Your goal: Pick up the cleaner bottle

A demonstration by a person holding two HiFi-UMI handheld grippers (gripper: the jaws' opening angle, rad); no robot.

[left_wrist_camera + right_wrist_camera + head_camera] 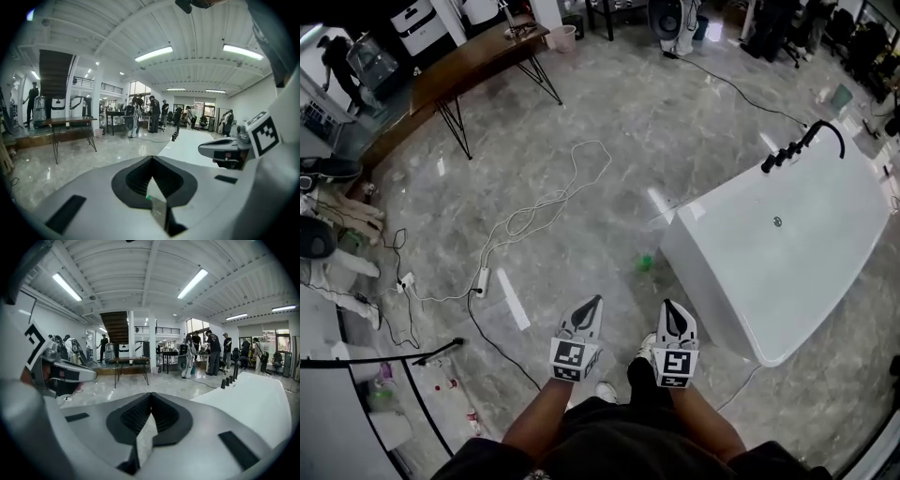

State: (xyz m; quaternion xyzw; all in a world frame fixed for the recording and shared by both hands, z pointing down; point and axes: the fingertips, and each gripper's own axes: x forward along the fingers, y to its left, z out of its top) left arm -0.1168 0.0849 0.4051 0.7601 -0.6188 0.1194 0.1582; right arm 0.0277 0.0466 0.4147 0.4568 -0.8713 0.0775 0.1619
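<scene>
Head view: small green cleaner bottle (645, 262) by white tub (787, 272); L gripper (593, 302), R gripper (669, 306) pressed together.

Head view steep down; gripper views fwd, all share tub (741, 281).

Open lab hall: bathtub (787, 272), floor cables (525, 217), workbench (478, 61), staircase (55, 75).

Left hand-held gripper (594, 302): my pale grey shell, tapering to a point, with black ribbed pads (137, 178) inside.
Right hand-held gripper (667, 306): the same grey shell and black lining.
Marker cubes (574, 359): white with black square patterns, one on each gripper.
Clothes (619, 441): black, and my forearms are bare.
Shoe (606, 392): white.
</scene>
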